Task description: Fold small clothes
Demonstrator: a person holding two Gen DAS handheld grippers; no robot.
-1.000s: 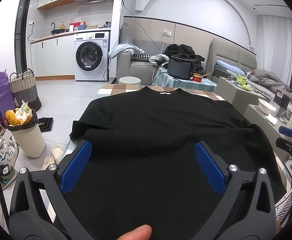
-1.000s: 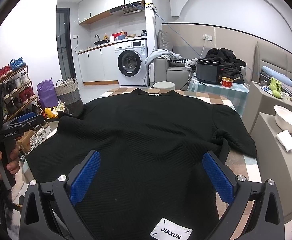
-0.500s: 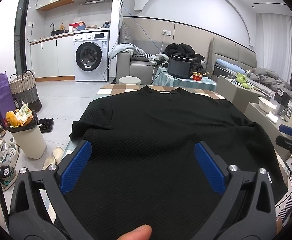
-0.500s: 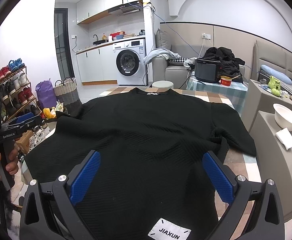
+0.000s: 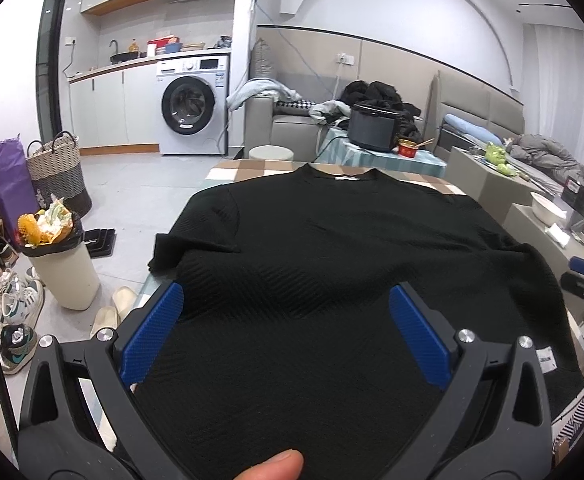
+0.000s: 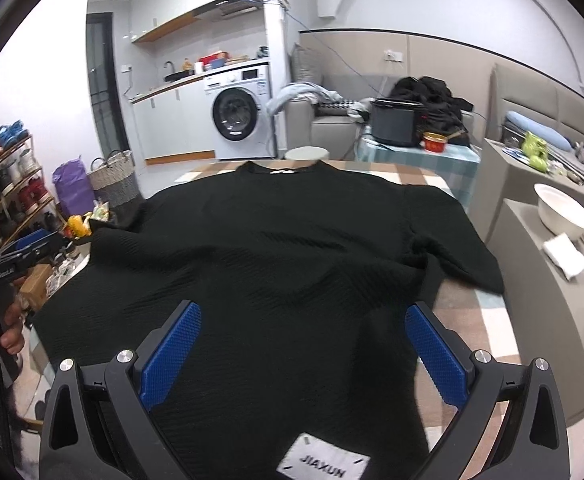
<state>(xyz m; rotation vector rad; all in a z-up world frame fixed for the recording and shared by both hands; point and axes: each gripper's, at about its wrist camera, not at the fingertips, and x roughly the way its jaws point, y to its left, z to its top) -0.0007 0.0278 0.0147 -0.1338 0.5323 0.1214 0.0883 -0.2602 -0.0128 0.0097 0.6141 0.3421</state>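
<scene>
A black textured top (image 5: 332, 264) lies spread flat on a checked tabletop (image 6: 464, 308), neckline at the far end, hem nearest the cameras, both short sleeves out to the sides. The left hand-held gripper (image 5: 286, 332) and the right hand-held gripper (image 6: 302, 354) hover over the hem, each with its blue-padded jaws wide apart and gripping nothing. Folding appears not to have started; the likely next move is lowering each gripper to pinch a hem corner or a sleeve edge. A white label (image 6: 322, 466) at the hem reads "JIAXUN". A smaller white tag (image 5: 545, 356) is too small to read.
</scene>
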